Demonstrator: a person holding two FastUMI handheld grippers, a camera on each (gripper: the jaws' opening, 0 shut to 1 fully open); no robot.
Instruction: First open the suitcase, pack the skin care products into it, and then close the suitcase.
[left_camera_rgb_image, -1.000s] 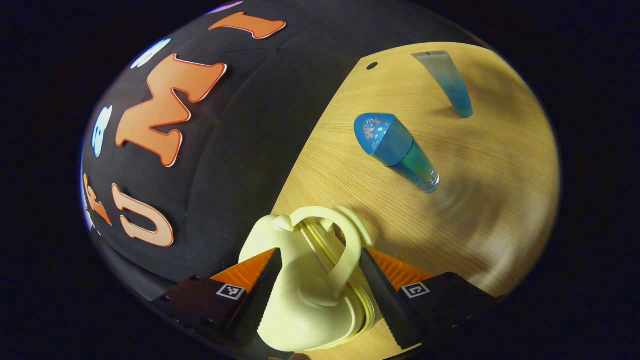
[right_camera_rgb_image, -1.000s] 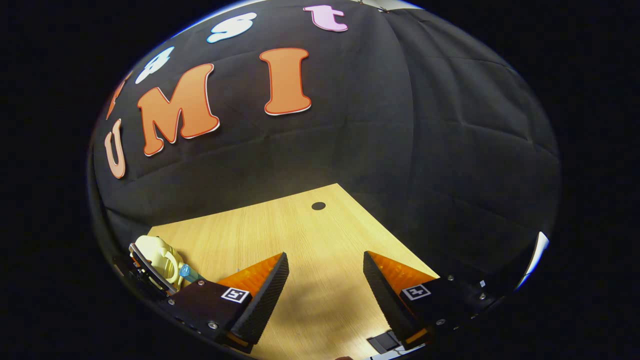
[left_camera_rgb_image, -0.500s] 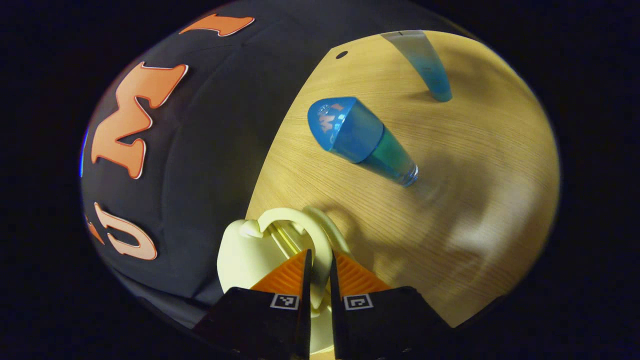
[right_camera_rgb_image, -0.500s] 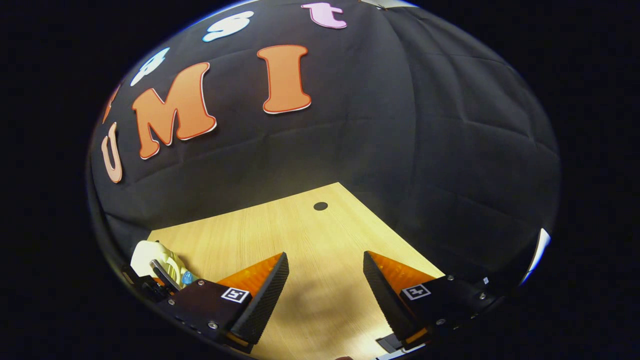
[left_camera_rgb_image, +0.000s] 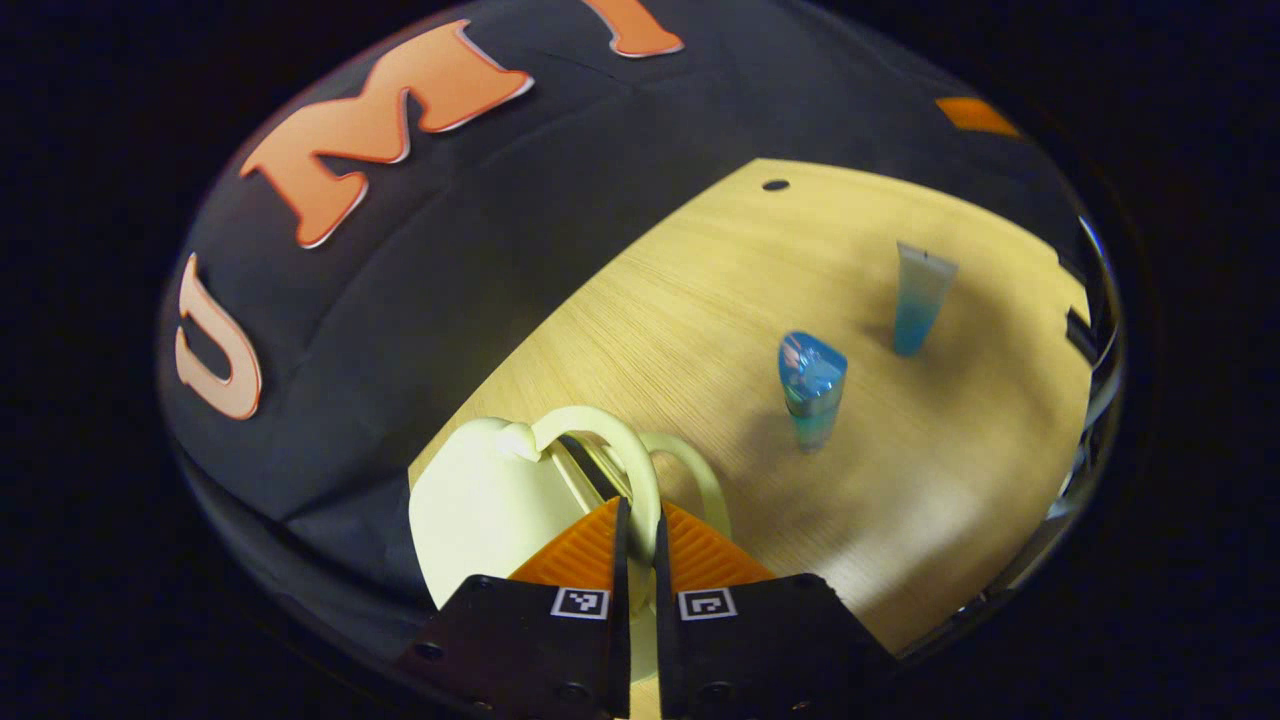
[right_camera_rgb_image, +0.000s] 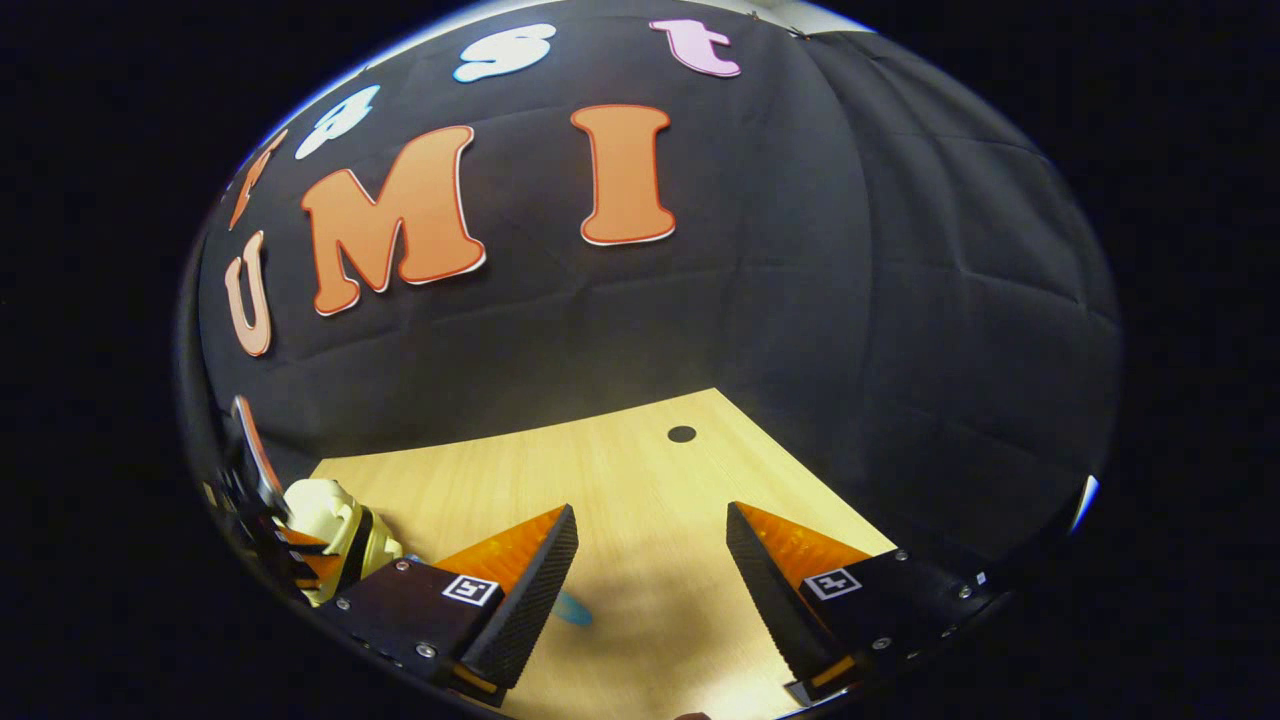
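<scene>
Pinching the suitcase (left_camera_rgb_image: 480, 500) handle (left_camera_rgb_image: 612, 447) with our closed left gripper (left_camera_rgb_image: 636, 530), we are opening it; next lift the lid while the right gripper (right_camera_rgb_image: 650, 560) waits open.

Right gripper (right_camera_rgb_image: 650, 570) hovers over the wooden table (right_camera_rgb_image: 620, 470), jaws spread wide — cream suitcase (right_camera_rgb_image: 335, 530) far left.

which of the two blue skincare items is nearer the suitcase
The blue bottle with the rounded cap. It stands closer to the cream suitcase than the flat-topped blue tube, which stands farther back on the table.
</scene>
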